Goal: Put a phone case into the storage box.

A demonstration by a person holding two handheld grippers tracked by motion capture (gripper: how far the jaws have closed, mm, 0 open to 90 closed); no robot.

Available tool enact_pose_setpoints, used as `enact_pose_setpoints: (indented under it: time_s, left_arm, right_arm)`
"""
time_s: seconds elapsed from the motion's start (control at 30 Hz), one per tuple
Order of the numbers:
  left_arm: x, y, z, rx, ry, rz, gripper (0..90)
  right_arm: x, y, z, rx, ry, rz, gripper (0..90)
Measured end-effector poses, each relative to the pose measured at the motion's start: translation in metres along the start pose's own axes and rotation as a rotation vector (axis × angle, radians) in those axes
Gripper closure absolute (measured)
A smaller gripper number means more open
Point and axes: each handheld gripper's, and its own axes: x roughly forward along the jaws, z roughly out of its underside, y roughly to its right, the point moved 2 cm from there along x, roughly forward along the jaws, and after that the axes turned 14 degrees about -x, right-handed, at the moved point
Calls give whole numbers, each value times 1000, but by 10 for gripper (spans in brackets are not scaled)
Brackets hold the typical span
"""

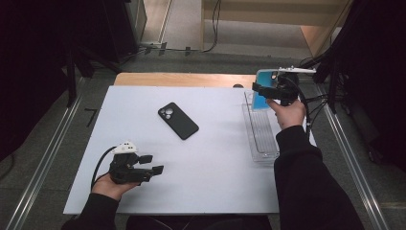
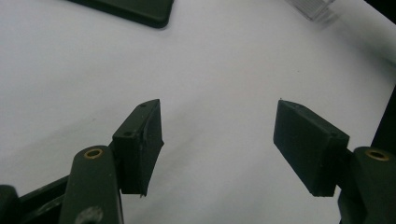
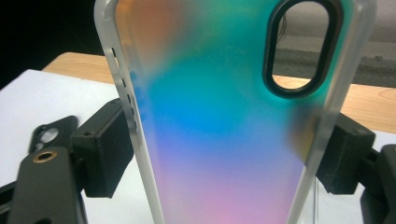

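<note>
From the high view, the right gripper (image 1: pixel 269 91) holds a translucent case (image 1: pixel 265 89) above the far end of a clear tray (image 1: pixel 261 143) at the table's right edge. The black phone (image 1: pixel 178 120) lies flat mid-table, well apart, its long axis diagonal, camera end far-left. The left gripper (image 1: pixel 152 164) rests near the front edge.

In the left gripper view, the jaws stand apart over bare table (image 2: pixel 224 70), holding nothing.

In the right gripper view, the jaws clamp the case (image 3: pixel 224 130) by its long sides; it stands upright, camera cutout on top. The step looks like carrying the case to the phone; next it must tip flat and line up with that diagonal.
</note>
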Motion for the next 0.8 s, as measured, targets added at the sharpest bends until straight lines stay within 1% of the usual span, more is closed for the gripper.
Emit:
enact_pose_setpoints:
  time_s: [0.13, 0.23, 0.3, 0.33, 0.43, 0.5, 0.57, 0.6, 0.7, 0.73, 0.8]
  left_arm:
    - [1, 0, 0, 0, -1, -2, 332]
    - [0, 0, 0, 3, 2, -3, 332]
    - [0, 0, 0, 3, 1, -3, 332]
    - [1, 0, 0, 4, 1, -4, 332]
    - [1, 0, 0, 5, -3, -3, 332]
    - [2, 0, 0, 9, -7, -4, 332]
    - [2, 0, 0, 9, -7, -5, 332]
    - [2, 0, 0, 9, -6, -6, 332]
    - [2, 0, 0, 8, -6, -5, 332]
    - [3, 0, 0, 9, -6, -4, 332]
    - [3, 0, 0, 11, -10, -2, 332]
  right_arm:
    - [14, 2, -2, -4, -13, 25, 162]
    - [26, 8, -4, -18, -44, 51, 162]
    - [33, 11, -5, -21, -48, 65, 162]
    - [36, 13, -5, -16, -42, 65, 162]
    - [45, 17, -3, 15, -59, 62, 162]
    - [52, 18, -1, 26, -61, 60, 162]
    - [57, 20, 2, 21, -70, 76, 162]
    - [60, 21, 4, 25, -65, 85, 162]
    - [66, 26, 7, 62, -59, 85, 162]
    - [69, 27, 9, 68, -62, 81, 161]
    - [75, 29, 13, 70, -82, 90, 160]
